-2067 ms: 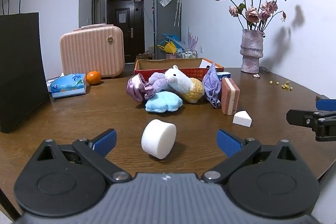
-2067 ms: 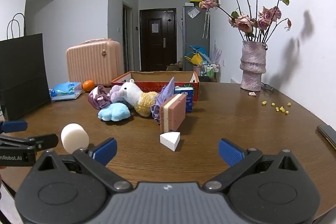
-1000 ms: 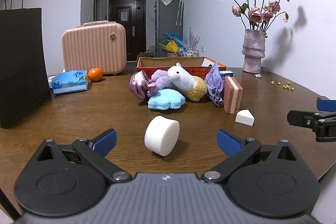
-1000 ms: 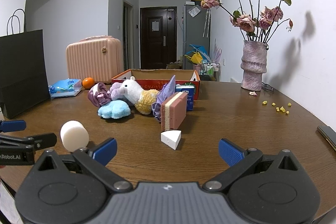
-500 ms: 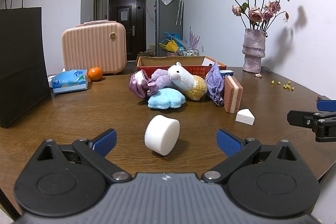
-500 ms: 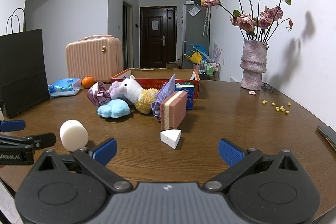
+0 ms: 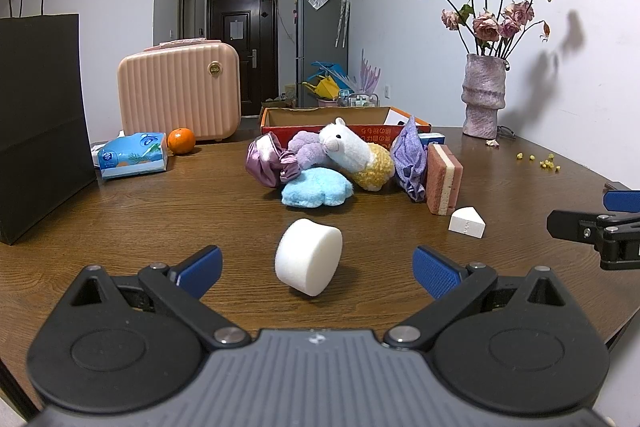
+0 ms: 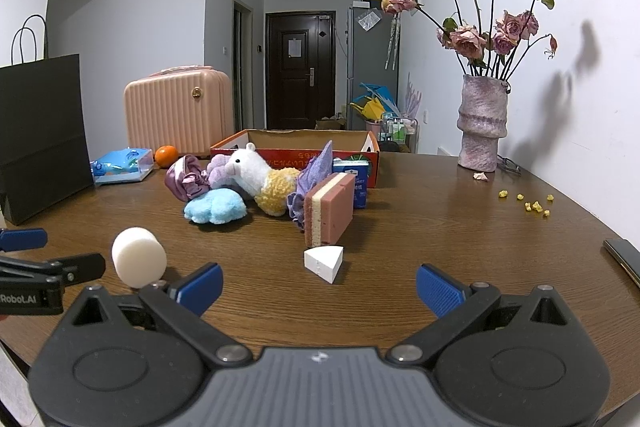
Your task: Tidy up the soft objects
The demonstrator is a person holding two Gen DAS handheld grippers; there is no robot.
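Observation:
A white round sponge point(image 7: 309, 256) lies on the wooden table just ahead of my open left gripper point(image 7: 318, 269), between its fingers' line; it also shows in the right wrist view point(image 8: 139, 262). A white wedge sponge point(image 8: 324, 263) lies ahead of my open, empty right gripper point(image 8: 319, 287). Behind are a pink layered sponge point(image 8: 329, 207), a blue plush point(image 7: 317, 187), a white-and-yellow alpaca plush point(image 7: 354, 155), purple scrunchies point(image 7: 269, 163) and a purple cloth point(image 7: 409, 159). An open red cardboard box point(image 7: 344, 121) stands behind the pile.
A black paper bag point(image 7: 40, 119) stands at the left. A tissue pack point(image 7: 133, 155), an orange point(image 7: 181, 141) and a pink suitcase point(image 7: 180, 99) are at the back left. A vase of dried roses point(image 7: 483, 99) stands back right. A phone point(image 8: 624, 259) lies at the right edge.
Both grippers have drifted slightly; the view of the table has shifted a little. Both stay open and nothing on the table has moved.

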